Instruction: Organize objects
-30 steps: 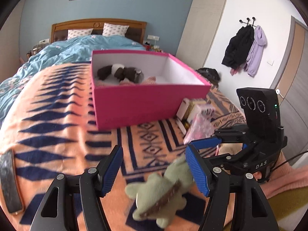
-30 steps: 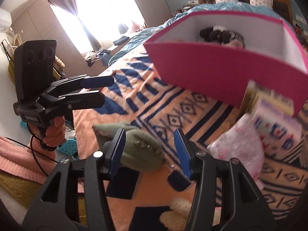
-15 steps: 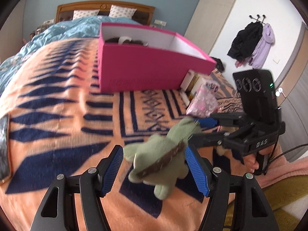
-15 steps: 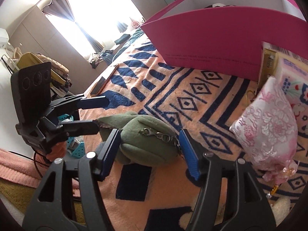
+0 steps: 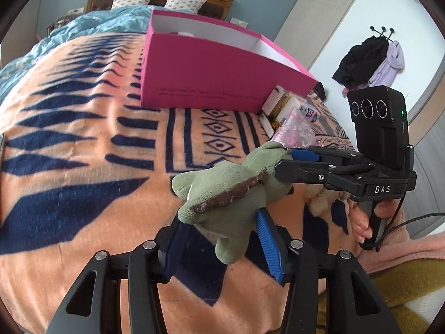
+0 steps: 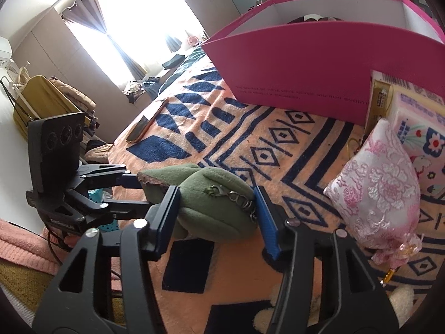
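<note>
A green plush toy (image 5: 222, 192) with a brown ridge and a small metal chain hangs just above the orange-and-navy blanket (image 5: 83, 167). My left gripper (image 5: 222, 245) has the toy's rear end between its blue pads, jaws closing and pressing on it. My right gripper (image 6: 217, 217) clamps the toy's (image 6: 214, 197) rounded body from the other side, its jaws closing too. Each gripper shows in the other's view: the right gripper (image 5: 289, 164) and the left gripper (image 6: 139, 192). The open pink box (image 5: 217, 83) stands farther up the bed.
A pink brocade pouch (image 6: 375, 194) and a flowered packet (image 6: 417, 128) lie by the pink box's (image 6: 319, 64) corner. A cream plush (image 6: 400, 300) lies near the bed's edge. A phone (image 6: 144, 125) rests on the blanket. A hand (image 5: 361, 222) holds the right gripper's handle.
The left gripper sank and its jaws narrowed onto the green plush. The right gripper widened, then narrowed on it again. The plush went from lying on the blanket to being held between both.
</note>
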Demonstrator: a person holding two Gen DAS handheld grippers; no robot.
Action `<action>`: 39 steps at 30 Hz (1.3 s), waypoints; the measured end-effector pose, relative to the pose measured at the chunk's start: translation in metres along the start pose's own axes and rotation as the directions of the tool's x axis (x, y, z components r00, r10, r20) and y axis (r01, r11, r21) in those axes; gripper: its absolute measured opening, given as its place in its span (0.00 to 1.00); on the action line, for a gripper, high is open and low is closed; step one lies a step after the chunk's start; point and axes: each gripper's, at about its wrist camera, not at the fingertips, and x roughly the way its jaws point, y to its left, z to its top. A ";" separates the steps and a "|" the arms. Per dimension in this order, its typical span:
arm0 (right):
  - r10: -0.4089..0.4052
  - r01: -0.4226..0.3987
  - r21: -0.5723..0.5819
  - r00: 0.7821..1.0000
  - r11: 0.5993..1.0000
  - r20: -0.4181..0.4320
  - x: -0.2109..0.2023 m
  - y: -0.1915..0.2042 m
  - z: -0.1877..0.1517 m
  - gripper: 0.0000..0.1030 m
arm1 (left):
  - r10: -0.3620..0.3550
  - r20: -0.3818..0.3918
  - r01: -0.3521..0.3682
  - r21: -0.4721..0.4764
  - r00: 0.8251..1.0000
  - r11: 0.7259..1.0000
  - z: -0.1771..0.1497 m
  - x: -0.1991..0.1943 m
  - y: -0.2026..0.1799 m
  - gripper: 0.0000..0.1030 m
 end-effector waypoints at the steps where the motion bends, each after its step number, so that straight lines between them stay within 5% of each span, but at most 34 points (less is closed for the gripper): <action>1: -0.002 0.002 0.002 1.000 1.000 0.006 -0.002 -0.001 0.001 0.54 | 0.001 0.003 -0.001 0.001 1.000 1.000 0.003 0.001 -0.002 0.47; 19: -0.077 0.078 -0.003 0.986 0.997 0.147 -0.047 -0.004 0.028 0.54 | -0.030 0.128 0.018 0.094 0.991 0.995 0.055 -0.013 -0.022 0.46; 39: -0.082 0.127 -0.127 0.945 0.984 0.316 -0.096 0.021 0.115 0.54 | -0.003 0.322 -0.073 0.221 0.947 0.972 0.143 -0.059 -0.039 0.47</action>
